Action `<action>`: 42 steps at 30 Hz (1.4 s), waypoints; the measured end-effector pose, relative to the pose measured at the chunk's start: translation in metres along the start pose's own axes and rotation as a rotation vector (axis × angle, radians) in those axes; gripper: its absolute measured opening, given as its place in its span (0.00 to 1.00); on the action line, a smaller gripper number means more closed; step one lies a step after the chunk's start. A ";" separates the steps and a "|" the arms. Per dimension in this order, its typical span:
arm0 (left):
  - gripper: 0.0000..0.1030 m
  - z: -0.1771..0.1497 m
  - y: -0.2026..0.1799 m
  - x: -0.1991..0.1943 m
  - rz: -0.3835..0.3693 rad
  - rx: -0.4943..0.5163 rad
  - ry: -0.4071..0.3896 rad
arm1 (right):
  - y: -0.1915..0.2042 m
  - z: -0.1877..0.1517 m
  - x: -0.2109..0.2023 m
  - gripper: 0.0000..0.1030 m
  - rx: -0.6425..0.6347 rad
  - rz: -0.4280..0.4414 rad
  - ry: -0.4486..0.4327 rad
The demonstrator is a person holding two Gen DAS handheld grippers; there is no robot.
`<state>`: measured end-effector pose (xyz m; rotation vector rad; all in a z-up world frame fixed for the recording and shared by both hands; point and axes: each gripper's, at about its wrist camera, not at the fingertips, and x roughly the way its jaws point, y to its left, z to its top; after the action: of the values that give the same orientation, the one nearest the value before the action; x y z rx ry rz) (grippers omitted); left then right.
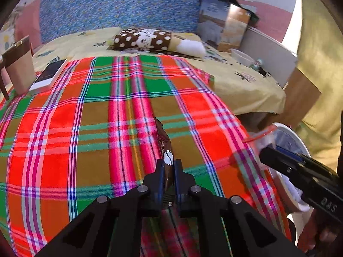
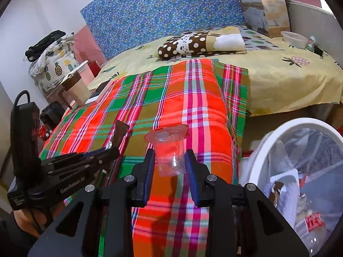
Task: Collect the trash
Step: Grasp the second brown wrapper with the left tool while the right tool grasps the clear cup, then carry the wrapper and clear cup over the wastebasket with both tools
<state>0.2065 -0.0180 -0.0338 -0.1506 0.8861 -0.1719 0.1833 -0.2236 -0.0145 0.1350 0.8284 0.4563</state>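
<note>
A brown sachet wrapper (image 1: 164,141) stands on edge over the plaid cloth (image 1: 85,128), and my left gripper (image 1: 169,162) is shut on its lower end. The right wrist view shows the same wrapper (image 2: 121,130) sticking up from the left gripper (image 2: 113,150). A clear plastic cup (image 2: 170,160) with a red peeled lid sits between the blue pads of my right gripper (image 2: 169,154), which is shut on its sides. At the right stands a white bin (image 2: 257,160) lined with a bag, with trash inside. In the left wrist view the right gripper (image 1: 265,152) hangs by that bin (image 1: 298,137).
A beige mug (image 1: 20,68) and a white flat box (image 1: 50,75) rest at the cloth's far left. A dotted brown pillow (image 1: 141,39), a printed bag (image 1: 223,21) and a white bowl (image 2: 294,39) lie on the yellow bedsheet behind. A person's hand holds each gripper.
</note>
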 end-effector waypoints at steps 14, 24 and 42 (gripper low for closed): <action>0.08 -0.034 -0.026 -0.059 -0.073 0.062 -0.046 | 0.006 -0.017 -0.037 0.30 0.007 -0.042 -0.052; 0.08 -0.048 -0.050 -0.082 -0.116 0.105 -0.066 | 0.000 -0.025 -0.053 0.30 0.016 -0.068 -0.085; 0.08 -0.041 -0.094 -0.068 -0.192 0.178 -0.051 | -0.033 -0.030 -0.075 0.30 0.068 -0.142 -0.126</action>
<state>0.1240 -0.0980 0.0116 -0.0738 0.8013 -0.4224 0.1286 -0.2880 0.0072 0.1651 0.7248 0.2829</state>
